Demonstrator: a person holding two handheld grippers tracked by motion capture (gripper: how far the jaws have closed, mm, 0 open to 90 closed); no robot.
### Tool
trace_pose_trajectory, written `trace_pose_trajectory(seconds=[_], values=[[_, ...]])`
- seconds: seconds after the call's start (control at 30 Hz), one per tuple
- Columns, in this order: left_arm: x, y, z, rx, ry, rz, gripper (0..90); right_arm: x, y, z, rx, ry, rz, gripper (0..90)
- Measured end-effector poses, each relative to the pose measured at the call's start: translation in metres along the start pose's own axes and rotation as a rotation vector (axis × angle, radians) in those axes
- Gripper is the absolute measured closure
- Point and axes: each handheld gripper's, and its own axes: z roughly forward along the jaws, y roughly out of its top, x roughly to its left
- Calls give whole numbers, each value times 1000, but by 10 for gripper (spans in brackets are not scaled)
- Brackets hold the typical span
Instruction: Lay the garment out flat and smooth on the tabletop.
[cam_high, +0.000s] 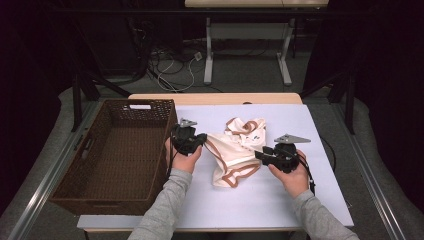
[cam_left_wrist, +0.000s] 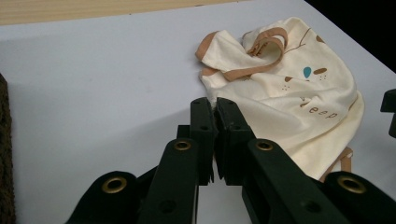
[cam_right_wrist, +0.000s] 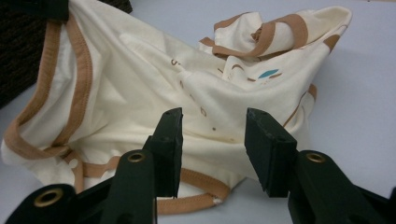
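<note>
The cream garment (cam_high: 235, 150) lies crumpled on the desk (cam_high: 300, 200) just beside the basket (cam_high: 115, 155). Its basket-side edge is pinched by the left gripper (cam_left_wrist: 215, 105), jaws clamped together on the cloth, apparently for lifting. The right gripper (cam_right_wrist: 212, 128) is held at the far edge with jaws apart, seemingly ready for a second hold.

Grey long sleeves (cam_high: 165, 205) are worn on both forearms, and each hand carries a black gripper, the left gripper (cam_high: 202, 140) and right gripper (cam_high: 258, 154), topped by a grey three-cornered plate, trailed by a black cable and fitted with brass-coloured rivets along matte black jaws.
</note>
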Motion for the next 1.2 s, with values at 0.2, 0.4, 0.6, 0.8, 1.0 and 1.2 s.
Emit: trace_pose_trajectory(seconds=[0.2,0.4,0.6,0.8,1.0,1.2], values=[[0,0,-1,-3,6,-1,866,4,-13,-4,6,3,11,568],[1,0,-2,-8,13,-6,865,3,-23,-4,58,8,31,621],[2,0,-3,-11,14,-10,866,1,-28,5,100,-13,31,633],[2,0,-3,-8,16,-9,866,0,-32,19,127,-43,24,633],[2,-2,-3,-5,18,-8,865,2,-36,26,143,-76,-12,676],[3,-2,-3,-6,19,-11,865,3,-36,28,140,-72,-29,840]])
